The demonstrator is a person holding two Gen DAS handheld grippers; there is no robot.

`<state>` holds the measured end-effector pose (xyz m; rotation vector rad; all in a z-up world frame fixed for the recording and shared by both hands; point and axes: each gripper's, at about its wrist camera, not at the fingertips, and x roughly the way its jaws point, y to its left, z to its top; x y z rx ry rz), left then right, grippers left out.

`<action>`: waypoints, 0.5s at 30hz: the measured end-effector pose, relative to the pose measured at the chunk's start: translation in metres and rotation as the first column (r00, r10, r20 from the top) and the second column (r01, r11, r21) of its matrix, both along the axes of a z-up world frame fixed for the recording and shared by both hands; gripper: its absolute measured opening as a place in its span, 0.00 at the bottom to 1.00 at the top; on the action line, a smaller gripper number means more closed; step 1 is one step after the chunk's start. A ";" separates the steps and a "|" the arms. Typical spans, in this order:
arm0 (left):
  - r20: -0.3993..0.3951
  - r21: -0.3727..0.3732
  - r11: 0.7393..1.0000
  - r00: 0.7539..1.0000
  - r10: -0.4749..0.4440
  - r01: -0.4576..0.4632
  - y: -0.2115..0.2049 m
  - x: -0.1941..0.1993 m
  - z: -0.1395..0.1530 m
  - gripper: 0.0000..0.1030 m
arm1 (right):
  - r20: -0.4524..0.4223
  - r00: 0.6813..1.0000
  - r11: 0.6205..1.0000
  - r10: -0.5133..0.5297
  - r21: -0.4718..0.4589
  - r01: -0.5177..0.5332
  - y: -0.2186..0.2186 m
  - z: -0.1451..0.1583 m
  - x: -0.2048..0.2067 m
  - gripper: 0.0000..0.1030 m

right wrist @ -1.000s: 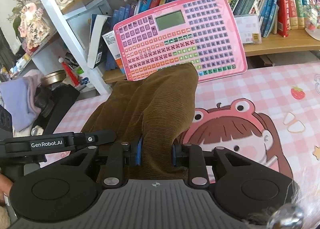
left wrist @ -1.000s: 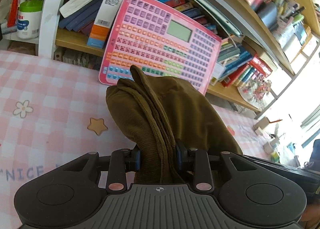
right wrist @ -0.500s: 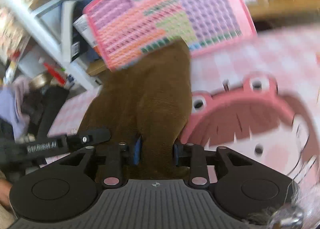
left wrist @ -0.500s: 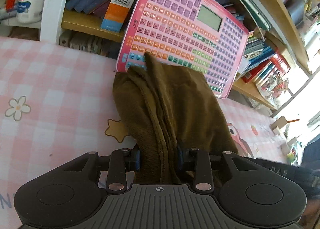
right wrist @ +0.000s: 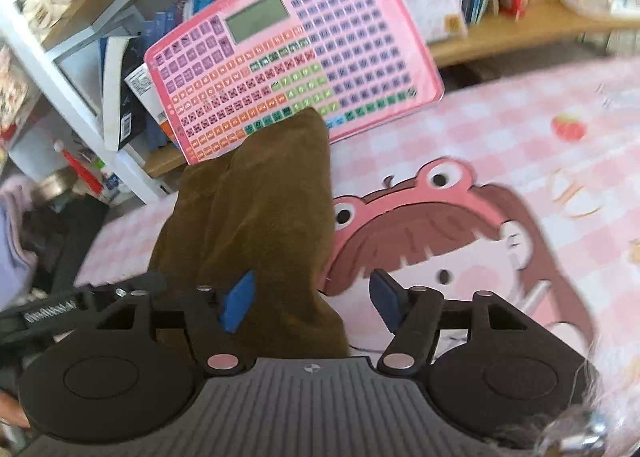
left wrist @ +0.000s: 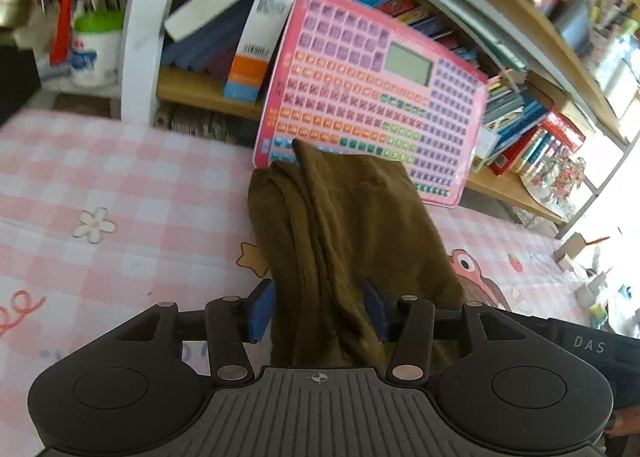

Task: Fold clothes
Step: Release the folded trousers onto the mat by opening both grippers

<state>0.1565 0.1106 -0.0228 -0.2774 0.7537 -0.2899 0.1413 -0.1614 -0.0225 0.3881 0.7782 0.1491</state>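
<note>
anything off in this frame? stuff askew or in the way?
One thing: the pink keyboard toy leans tilted against the bookshelf, and the far tip of the brown garment overlaps its lower edge. The garment lies bunched in ridges on the checked mat, not flat. Both grippers, left and right, are opening.

A pink learning keyboard pad (left wrist: 372, 93) with a small grey screen stands tilted at the far edge of the table, leaning against the wooden bookshelf (left wrist: 200, 91) behind it. Books (left wrist: 224, 37) lean in a row on that shelf. A white tub with a green lid (left wrist: 96, 49), full of pens, stands beyond a white post (left wrist: 148, 29). The pink checked table mat (right wrist: 500, 129) bears a cartoon girl in a frog hat (right wrist: 440, 225), a strawberry (right wrist: 568, 127), a flower (left wrist: 94, 219) and a star (left wrist: 250, 257).
</note>
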 end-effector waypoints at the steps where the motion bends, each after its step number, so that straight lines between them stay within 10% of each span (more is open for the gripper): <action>1: 0.012 0.013 1.000 1.000 0.003 -0.003 -0.002 -0.007 0.003 0.48 | 0.010 1.000 1.000 -0.002 -0.022 0.002 0.001 0.002 -0.007 0.62; 15: 0.104 0.236 0.960 0.987 0.126 -0.148 -0.043 -0.106 0.012 0.75 | 0.120 0.992 0.972 0.042 -0.236 -0.012 0.017 0.012 -0.095 0.80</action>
